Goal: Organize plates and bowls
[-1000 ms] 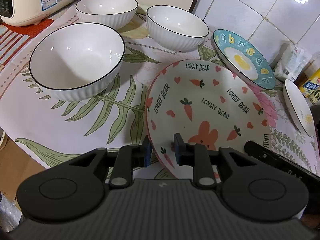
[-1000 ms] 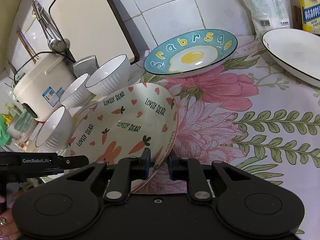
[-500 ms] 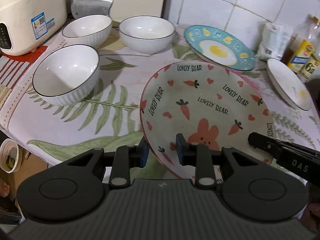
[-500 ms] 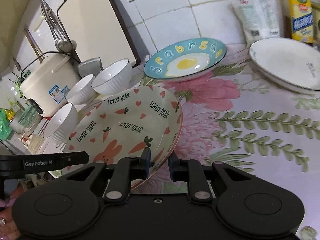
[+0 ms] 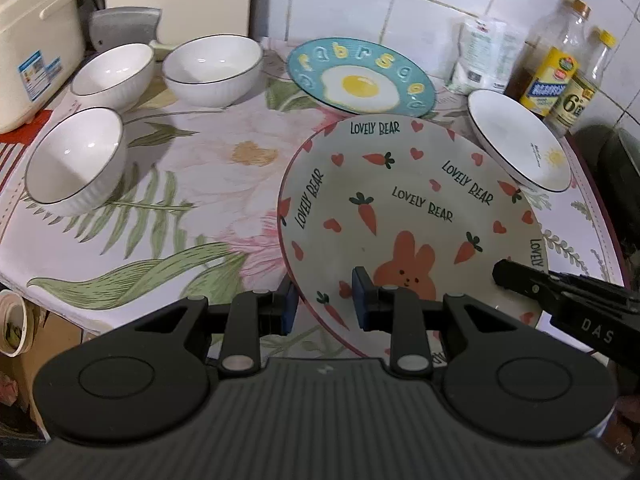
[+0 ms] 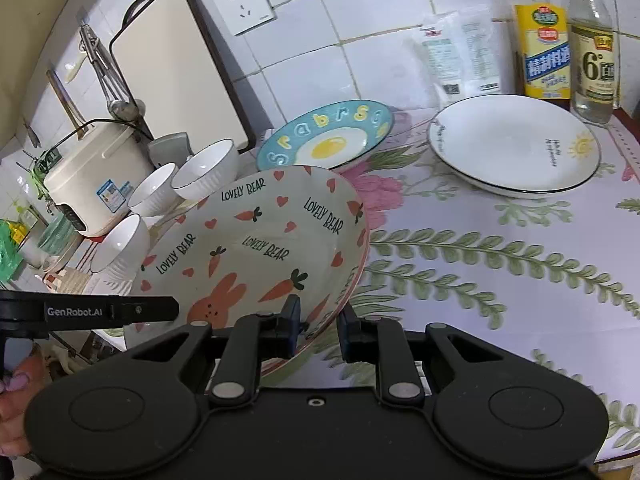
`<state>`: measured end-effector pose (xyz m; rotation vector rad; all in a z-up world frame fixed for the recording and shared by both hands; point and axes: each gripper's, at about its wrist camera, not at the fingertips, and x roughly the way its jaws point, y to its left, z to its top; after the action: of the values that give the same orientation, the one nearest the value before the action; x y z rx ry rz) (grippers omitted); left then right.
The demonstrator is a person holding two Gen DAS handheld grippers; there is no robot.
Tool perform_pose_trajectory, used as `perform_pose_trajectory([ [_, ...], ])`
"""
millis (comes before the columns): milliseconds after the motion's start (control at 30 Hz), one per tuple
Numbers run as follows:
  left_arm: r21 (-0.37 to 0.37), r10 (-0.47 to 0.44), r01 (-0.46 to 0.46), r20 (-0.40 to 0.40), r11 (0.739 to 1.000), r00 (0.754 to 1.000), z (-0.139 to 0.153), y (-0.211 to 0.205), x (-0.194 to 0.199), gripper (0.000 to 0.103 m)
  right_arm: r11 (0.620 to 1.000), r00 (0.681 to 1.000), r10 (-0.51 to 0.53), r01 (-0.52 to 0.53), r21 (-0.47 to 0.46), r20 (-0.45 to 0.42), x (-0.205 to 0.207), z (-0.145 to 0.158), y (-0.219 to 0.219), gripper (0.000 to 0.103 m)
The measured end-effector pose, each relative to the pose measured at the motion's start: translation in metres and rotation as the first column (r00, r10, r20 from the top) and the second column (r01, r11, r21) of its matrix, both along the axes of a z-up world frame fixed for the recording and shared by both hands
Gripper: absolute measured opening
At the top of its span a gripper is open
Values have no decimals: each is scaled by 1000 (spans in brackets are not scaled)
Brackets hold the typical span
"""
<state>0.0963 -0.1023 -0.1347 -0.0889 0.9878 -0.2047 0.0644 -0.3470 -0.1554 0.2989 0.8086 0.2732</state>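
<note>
Left wrist view: the left gripper pinches the near rim of the bunny plate, one finger under the rim and one on the plate's face; its jaws have just been opening a little, with the rim between them. The plate sits tilted above the flowered tablecloth, lifted clear of it. The tip of the right gripper reaches in at the plate's right edge. Three white bowls stand apart on the left, two of them nearer the wall. Beyond the bunny plate lies the egg plate, and to the right a white plate with a small sun on it. A rice cooker stands at far left; a bag and two bottles line the tiled wall.

Right wrist view: the right gripper clamps the bunny plate's right rim, one pad inside and one outside. The plate tilts, its far edge overlapping the egg plate in this view; whether they touch I cannot tell. The left gripper shows at the plate's left side, with the person's fingers below it. The white plate lies flat on the cloth, well apart. The bowls and cooker stand at the left, near a cutting board leaning on the wall.
</note>
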Motion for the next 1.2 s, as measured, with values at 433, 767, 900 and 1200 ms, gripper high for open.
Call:
perform_pose_trajectory([
  [433, 14, -44, 44, -25, 999, 999, -12, -46, 18, 26, 999, 1000, 1, -2, -35, -26, 16, -8, -41, 24],
  [767, 8, -71, 71, -71, 997, 995, -24, -52, 42, 27, 998, 999, 19, -21, -63, -36, 45, -24, -45, 25],
  [900, -12, -59, 58, -93, 998, 994, -33, -54, 39, 27, 995, 998, 31, -35, -91, -56, 45, -26, -46, 25],
  [1200, -41, -52, 46, -171, 998, 984, -38, -56, 39, 27, 991, 996, -1, -12, -135, -93, 44, -24, -48, 25],
])
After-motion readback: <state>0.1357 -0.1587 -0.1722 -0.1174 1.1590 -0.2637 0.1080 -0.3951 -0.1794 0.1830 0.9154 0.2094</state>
